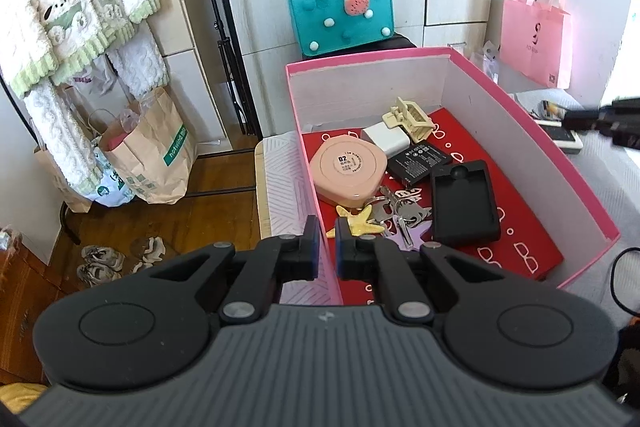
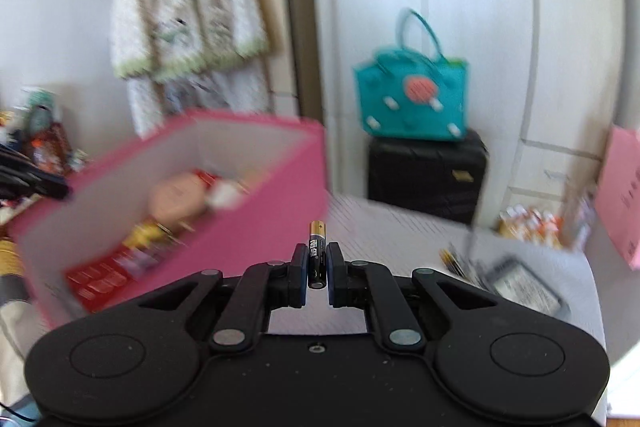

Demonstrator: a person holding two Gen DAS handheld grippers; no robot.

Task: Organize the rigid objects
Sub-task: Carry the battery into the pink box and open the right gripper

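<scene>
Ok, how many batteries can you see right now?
2: a slim cylindrical battery upright in the right gripper, and a flat black battery pack inside the pink box. Others may be hidden.

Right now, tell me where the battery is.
In the right wrist view, the battery stands upright, pinched between the right gripper pads, in the air just right of the pink box, over the white surface.

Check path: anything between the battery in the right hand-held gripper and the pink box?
Nothing visible. The battery is clamped upright in the right hand-held gripper; the pink box is open-topped, ahead to the left, with only its near wall to clear.
</scene>
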